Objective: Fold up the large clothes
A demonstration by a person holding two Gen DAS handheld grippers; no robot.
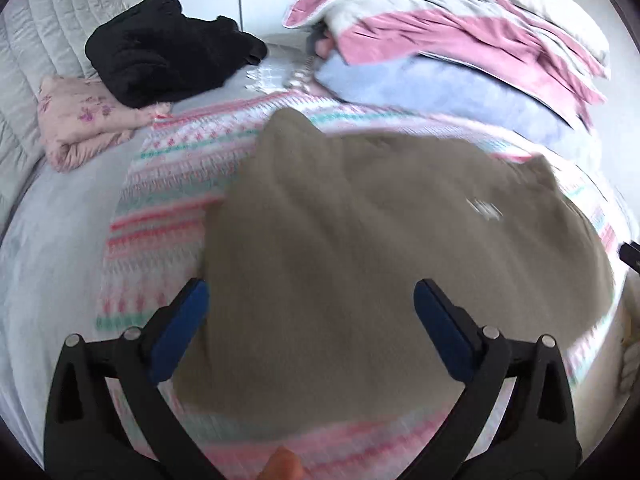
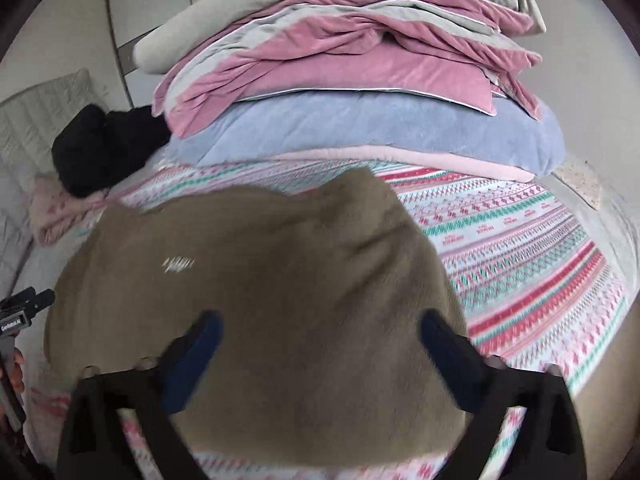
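Now both grippers hang spread wide and empty: left gripper (image 1: 310,312), right gripper (image 2: 320,340). Brown garment (image 1: 380,240) lies ahead of and beneath the fingers on the striped blanket (image 2: 520,248) covering the bed, edges bunched, apparently part-folded. Judgement: pinch 2 near corners, lift evenly, lay flat. Beyond the fingertips, stacked bedding (image 2: 360,80) limits room; black clothes (image 1: 168,48) and pink pillow (image 1: 80,120) sit far left, apart.

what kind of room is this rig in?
Most likely a bedroom: a bed with a padded headboard, a stack of folded duvets on it, and a brown garment laid out on a patterned blanket.
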